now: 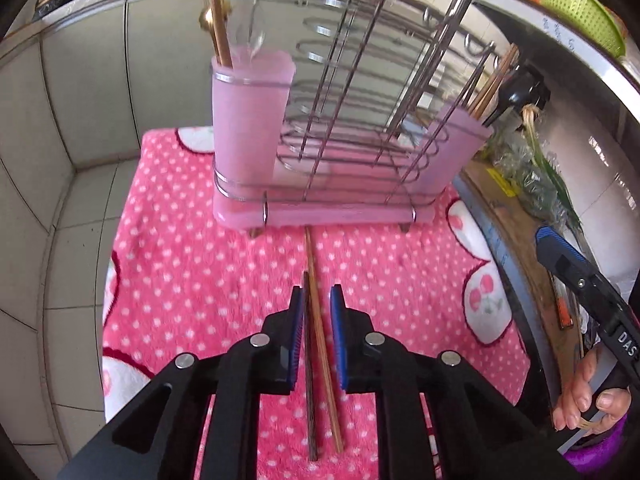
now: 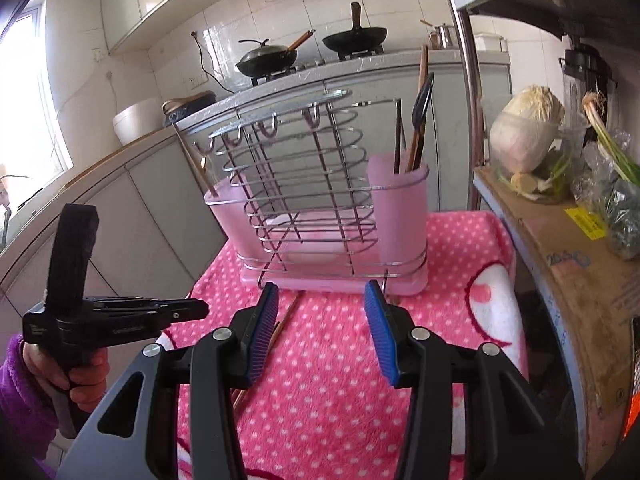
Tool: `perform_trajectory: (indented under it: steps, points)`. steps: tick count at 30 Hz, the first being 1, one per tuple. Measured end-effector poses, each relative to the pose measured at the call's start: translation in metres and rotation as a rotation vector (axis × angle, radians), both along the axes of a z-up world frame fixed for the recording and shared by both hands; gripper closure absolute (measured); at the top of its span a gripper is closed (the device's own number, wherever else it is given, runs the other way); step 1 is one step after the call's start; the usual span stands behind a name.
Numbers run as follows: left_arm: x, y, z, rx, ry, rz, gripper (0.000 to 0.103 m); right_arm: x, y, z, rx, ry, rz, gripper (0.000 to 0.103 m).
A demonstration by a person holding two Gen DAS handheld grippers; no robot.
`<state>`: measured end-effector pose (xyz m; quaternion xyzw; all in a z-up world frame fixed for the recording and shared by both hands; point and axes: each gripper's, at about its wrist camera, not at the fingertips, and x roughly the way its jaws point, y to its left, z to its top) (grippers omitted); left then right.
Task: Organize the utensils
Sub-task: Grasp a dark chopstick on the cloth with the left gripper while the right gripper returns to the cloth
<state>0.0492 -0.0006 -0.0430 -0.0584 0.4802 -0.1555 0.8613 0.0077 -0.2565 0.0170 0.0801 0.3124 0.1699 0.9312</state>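
Two chopsticks, a dark one [image 1: 307, 320] and a light brown one [image 1: 318, 312], lie side by side on the pink dotted cloth [image 1: 192, 264]. My left gripper [image 1: 317, 294] straddles them with its jaws narrow. A slim gap still shows between the right pad and the light chopstick. Behind stands the pink wire utensil rack [image 1: 340, 208]. Its left cup [image 1: 248, 120] holds wooden chopsticks and a gold spoon. Its right cup [image 2: 400, 208] holds chopsticks and a black utensil. My right gripper [image 2: 322, 292] hovers open and empty in front of the rack, with a chopstick [image 2: 286, 320] just to its left.
A shelf on the right carries a cabbage in a clear tub [image 2: 524, 136], scallions and cardboard. A green basket [image 1: 580, 8] sits higher up. Grey cabinets and a counter with woks [image 2: 268, 58] stand behind. The cloth's left edge drops to tiled floor.
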Motion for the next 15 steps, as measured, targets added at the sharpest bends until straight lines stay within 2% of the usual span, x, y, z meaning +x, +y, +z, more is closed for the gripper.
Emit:
perform_trajectory:
  steps: [5, 9, 15]
  points:
    - [0.015, -0.007, -0.040, 0.027, 0.155, -0.008, 0.091, 0.003, -0.002, -0.019, 0.019, 0.078, 0.008, 0.057]
    - [0.023, -0.015, -0.058, 0.102, 0.187, -0.016, 0.091, 0.007, -0.003, -0.031, 0.047, 0.124, 0.010, 0.058]
    - [0.034, -0.024, -0.076, 0.135, 0.227, -0.031, 0.091, 0.013, -0.004, -0.044, 0.056, 0.176, 0.017, 0.058]
